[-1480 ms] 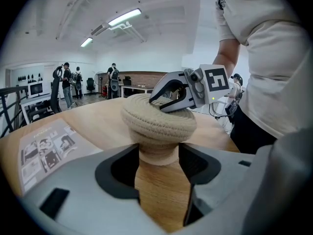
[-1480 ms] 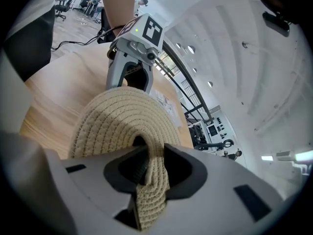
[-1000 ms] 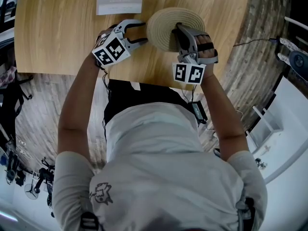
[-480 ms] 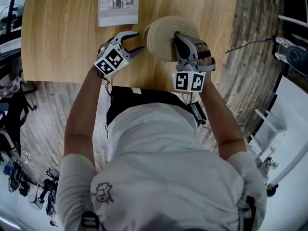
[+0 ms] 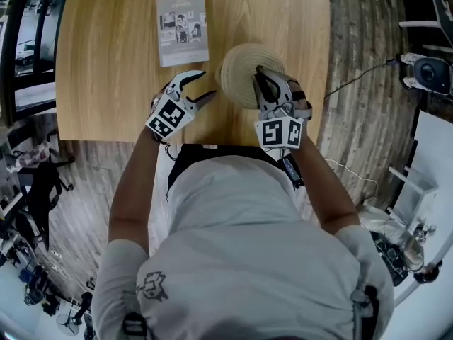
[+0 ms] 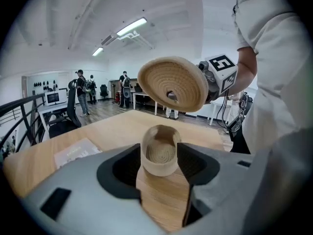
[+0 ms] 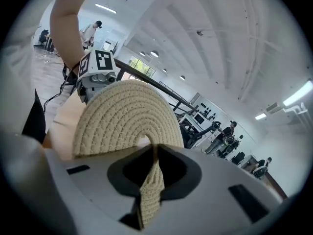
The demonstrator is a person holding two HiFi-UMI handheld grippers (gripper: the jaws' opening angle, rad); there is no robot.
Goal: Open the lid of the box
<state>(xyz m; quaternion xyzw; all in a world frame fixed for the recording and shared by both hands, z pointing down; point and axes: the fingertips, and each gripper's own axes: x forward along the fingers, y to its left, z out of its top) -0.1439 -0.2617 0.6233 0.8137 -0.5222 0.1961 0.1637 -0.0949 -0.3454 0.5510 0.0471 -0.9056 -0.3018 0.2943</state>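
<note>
A round woven lid [image 5: 244, 69] hangs tilted on edge above the wooden table [image 5: 106, 62], and my right gripper [image 5: 263, 76] is shut on its rim. In the right gripper view the lid [image 7: 127, 116] fills the space ahead, its rim pinched between the jaws [image 7: 154, 153]. The small woven box [image 6: 159, 168] stands uncovered on the table, its coiled bottom showing. It lies just beyond my left gripper [image 6: 161, 146], framed by the open jaws. The lid [image 6: 171, 82] floats above it. In the head view the lid hides the box, and my left gripper [image 5: 200, 85] stands open left of the lid.
A printed booklet [image 5: 182, 28] lies on the table beyond the left gripper. The table's near edge [image 5: 212, 142] runs just under both hands. A cable and a dark device [image 5: 428, 73] lie on the floor to the right. People and office chairs [image 6: 83, 89] stand far off.
The lid has come up off the box and tipped more on edge in the right gripper. My left gripper, still open, has drawn away from the lid's side.
</note>
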